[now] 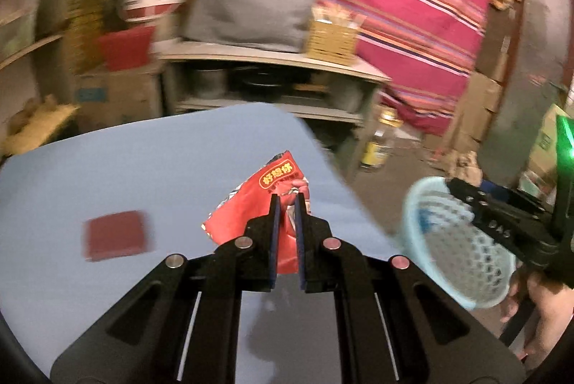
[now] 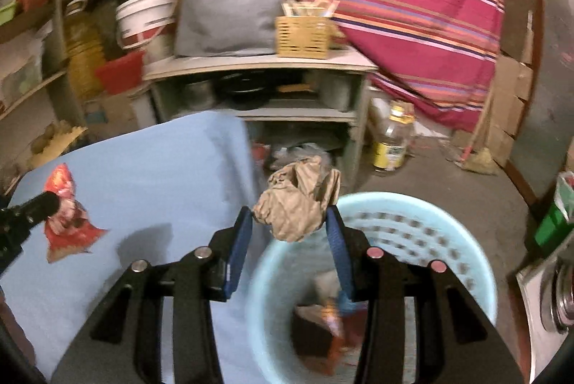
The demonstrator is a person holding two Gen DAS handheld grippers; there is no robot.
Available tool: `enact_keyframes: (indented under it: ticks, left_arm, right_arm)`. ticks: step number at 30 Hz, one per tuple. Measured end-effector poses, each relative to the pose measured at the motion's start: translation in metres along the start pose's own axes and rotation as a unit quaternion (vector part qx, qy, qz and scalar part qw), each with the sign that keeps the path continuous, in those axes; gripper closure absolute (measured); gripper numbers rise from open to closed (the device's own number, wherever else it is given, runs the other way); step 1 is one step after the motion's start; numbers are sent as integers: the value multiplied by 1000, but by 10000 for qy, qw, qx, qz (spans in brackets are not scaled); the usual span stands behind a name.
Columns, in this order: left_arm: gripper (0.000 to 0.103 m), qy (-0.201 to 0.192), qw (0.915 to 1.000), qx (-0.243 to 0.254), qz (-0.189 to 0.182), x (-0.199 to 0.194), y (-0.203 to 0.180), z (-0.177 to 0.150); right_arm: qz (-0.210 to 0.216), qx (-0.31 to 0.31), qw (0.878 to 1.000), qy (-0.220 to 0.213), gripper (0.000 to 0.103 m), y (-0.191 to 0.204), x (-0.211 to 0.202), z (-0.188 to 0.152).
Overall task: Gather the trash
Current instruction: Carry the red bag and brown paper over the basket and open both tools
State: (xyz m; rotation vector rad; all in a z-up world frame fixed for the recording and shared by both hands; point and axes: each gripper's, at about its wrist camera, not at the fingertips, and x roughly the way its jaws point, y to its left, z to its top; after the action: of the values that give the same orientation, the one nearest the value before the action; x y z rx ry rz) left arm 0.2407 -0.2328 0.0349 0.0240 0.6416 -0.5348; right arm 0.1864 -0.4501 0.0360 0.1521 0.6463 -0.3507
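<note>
We see the left gripper point(image 1: 287, 201) with fingers pinched tight on a red snack wrapper point(image 1: 263, 201), held just above the blue table point(image 1: 107, 169); a dark red square point(image 1: 116, 235) lies on that table, well apart from the wrapper. Our right gripper point(image 2: 288, 217) clamps a crumpled brown paper ball point(image 2: 296, 201) above the near rim of the light blue basket point(image 2: 423, 215), which sits just beside the table edge with blurred trash in its bottom.
</note>
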Motion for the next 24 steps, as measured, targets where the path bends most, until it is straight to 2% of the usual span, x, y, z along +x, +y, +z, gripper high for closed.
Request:
enact_keyframes:
  ticks: [7, 13, 20, 24]
  left_arm:
    - [97, 167, 9965, 238, -780, 37, -99, -1]
    - [97, 386, 9926, 440, -1063, 66, -155, -7]
    - [97, 712, 9894, 489, -1171, 96, -178, -14]
    - [96, 771, 9896, 522, -1095, 101, -178, -15]
  right_arm:
    - [-297, 379, 9988, 28, 60, -77, -5, -8]
    - [-433, 759, 9961, 89, 61, -126, -2, -17]
    - [-438, 995, 9940, 115, 61, -149, -1, -25]
    - [-424, 978, 9941, 187, 61, -151, 3, -29]
